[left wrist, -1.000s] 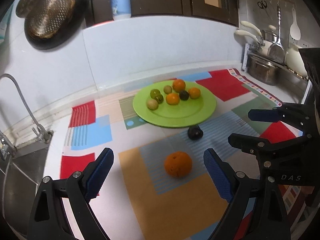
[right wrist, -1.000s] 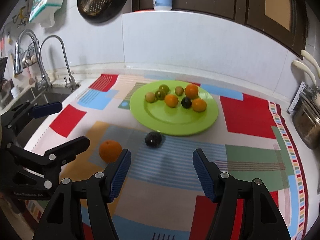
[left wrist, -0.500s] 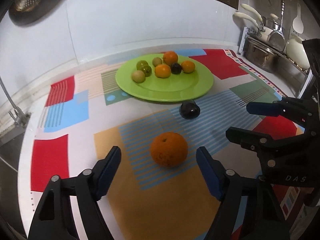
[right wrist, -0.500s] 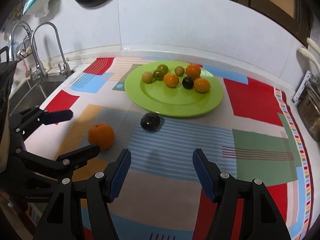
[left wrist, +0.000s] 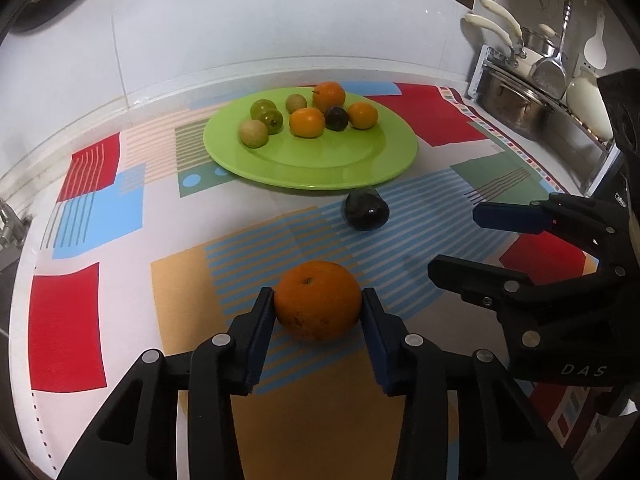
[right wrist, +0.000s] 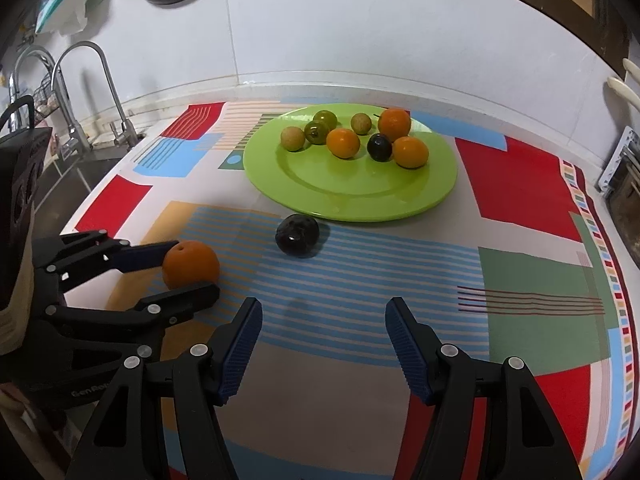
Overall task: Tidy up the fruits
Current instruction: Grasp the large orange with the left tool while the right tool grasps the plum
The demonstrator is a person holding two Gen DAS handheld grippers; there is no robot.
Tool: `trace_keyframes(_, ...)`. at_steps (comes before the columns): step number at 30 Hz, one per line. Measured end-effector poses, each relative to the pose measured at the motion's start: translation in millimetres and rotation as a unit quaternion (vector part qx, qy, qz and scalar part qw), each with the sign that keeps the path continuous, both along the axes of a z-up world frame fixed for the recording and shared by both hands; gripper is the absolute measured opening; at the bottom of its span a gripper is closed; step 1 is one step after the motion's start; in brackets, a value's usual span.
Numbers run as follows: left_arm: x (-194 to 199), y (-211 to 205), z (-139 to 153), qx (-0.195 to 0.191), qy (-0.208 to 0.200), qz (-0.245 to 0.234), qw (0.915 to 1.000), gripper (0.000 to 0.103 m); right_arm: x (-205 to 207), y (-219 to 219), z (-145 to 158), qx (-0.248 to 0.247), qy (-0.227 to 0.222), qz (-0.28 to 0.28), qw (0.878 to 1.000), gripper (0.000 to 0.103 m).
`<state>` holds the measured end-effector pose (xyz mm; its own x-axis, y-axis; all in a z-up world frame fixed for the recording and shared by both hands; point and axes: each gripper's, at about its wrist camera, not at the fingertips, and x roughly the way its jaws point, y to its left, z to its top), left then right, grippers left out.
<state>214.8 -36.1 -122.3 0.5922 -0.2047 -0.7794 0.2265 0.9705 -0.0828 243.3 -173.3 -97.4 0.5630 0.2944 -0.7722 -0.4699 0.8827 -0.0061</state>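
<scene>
My left gripper is shut on an orange that rests on the patterned mat; both blue pads touch its sides. The same orange and left gripper show at the left of the right wrist view. A dark plum lies on the mat just in front of a green plate. The plate holds several small fruits: oranges, green ones and a dark one. My right gripper is open and empty, hovering short of the plum; it shows at the right of the left wrist view.
A sink with taps is at the left edge of the counter. Pots and utensils stand on a rack at the back right. A white tiled wall runs behind the plate.
My left gripper moved forward and down onto the orange and closed on it. The right gripper came slightly closer to the plum and stayed open.
</scene>
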Motion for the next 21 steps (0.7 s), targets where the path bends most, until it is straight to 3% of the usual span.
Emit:
trace_keyframes(10,15,14,16,0.004,-0.008,0.039,0.9992,0.042,18,11,4,0.019,-0.002,-0.001,1.000,0.065)
trace_keyframes(18,29,27,14,0.019,-0.005,0.064,0.9977,0.042,44,22,-6,0.037,0.025,-0.001,0.999,0.064)
trace_keyframes(21,32,29,12,0.020,-0.004,0.067,0.9976,0.042,51,27,-11,0.037,0.035,-0.002,0.999,0.059)
